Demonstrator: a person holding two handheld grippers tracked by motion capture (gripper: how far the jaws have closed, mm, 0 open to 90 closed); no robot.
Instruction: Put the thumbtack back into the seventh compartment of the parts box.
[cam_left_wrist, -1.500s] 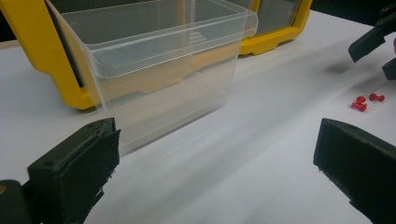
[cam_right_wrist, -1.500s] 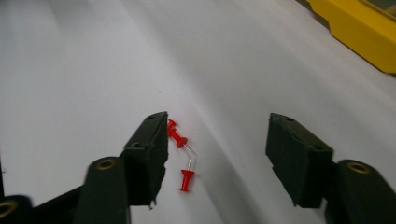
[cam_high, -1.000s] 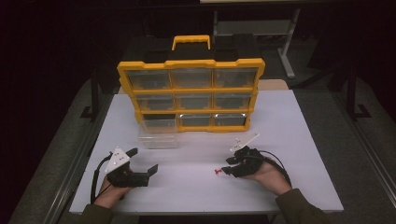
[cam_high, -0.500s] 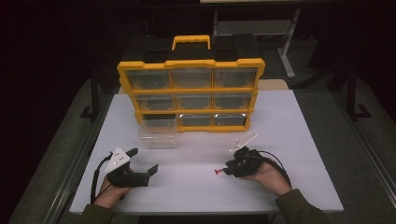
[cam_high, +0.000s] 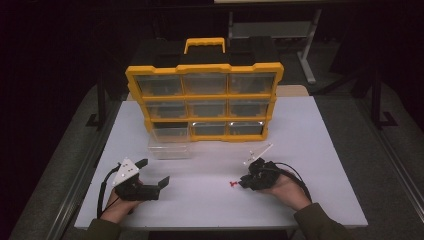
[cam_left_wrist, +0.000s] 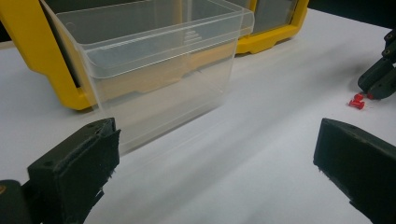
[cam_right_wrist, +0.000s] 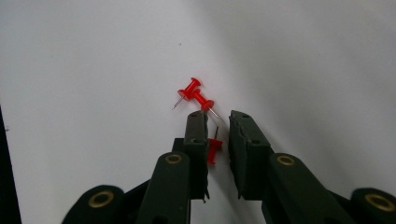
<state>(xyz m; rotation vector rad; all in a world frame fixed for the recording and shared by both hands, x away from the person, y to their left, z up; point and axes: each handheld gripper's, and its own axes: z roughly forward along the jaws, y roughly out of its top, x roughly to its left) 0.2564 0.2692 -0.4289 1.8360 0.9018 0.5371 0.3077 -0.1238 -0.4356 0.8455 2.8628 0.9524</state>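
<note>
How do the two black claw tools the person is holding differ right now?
The left gripper has its jaws spread wide with nothing between them; the right gripper has been closing, its jaws now nearly together around a red pushpin. The left gripper faces a clear plastic drawer; the right points down at the pushpins on the white table. Both are black and hand-held.

Open white table (cam_high: 210, 200) between the two grippers, a wide bare strip down the right side, yellow organizer (cam_high: 205, 102) standing upright across the far half, clear plastic drawer (cam_high: 170, 148) just before its lower left corner, red pushpins (cam_high: 232, 184) lying mid-table.
</note>
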